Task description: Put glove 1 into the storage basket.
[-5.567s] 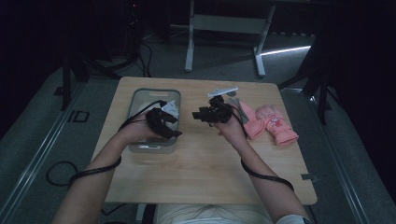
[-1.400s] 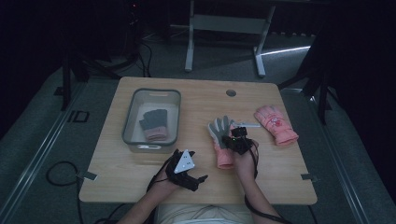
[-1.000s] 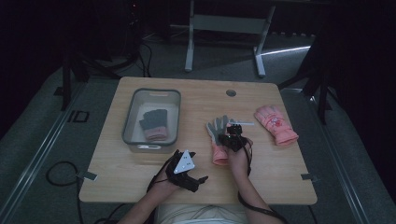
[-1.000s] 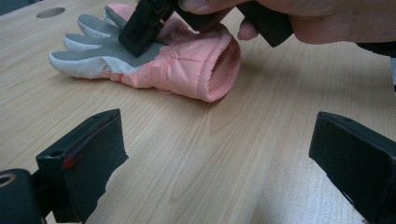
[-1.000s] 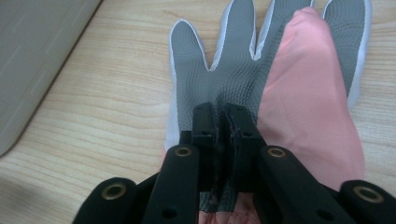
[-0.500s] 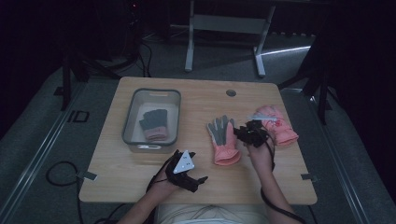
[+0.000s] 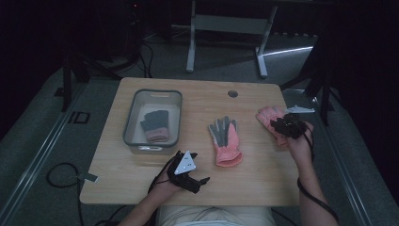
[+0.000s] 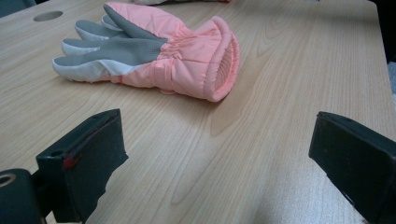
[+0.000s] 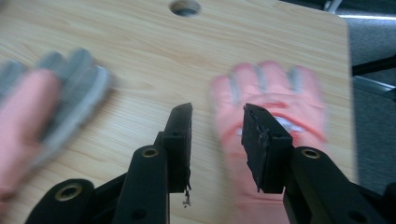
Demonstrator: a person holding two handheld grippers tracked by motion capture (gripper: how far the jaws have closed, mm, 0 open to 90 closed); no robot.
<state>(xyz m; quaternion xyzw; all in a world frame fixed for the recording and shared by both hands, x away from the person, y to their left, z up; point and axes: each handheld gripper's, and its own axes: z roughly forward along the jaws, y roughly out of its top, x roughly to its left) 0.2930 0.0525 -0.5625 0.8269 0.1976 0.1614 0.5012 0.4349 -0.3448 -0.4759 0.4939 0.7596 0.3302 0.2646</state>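
Pink glove [image 9: 275,116] lies flat near the right edge of the wooden surface [image 7: 263,169], just under the right gripper [image 9: 217,140], whose fingers, having just been opening, stand partly apart around nothing. A second pink-and-grey glove [image 7: 226,141] lies mid-surface ahead of the left gripper [image 8: 219,163], fingers wide open, empty.

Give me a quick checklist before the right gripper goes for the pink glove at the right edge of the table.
1. Right gripper jaws apart, nothing between them: ok.
2. Right gripper over the pink glove: ok.
3. Jaws wide enough for that glove: cannot tell.
4. Middle glove lying free on the table: ok.
5. Left gripper open and clear of both gloves: ok.
6. Bin has room beside the dark glove: ok.
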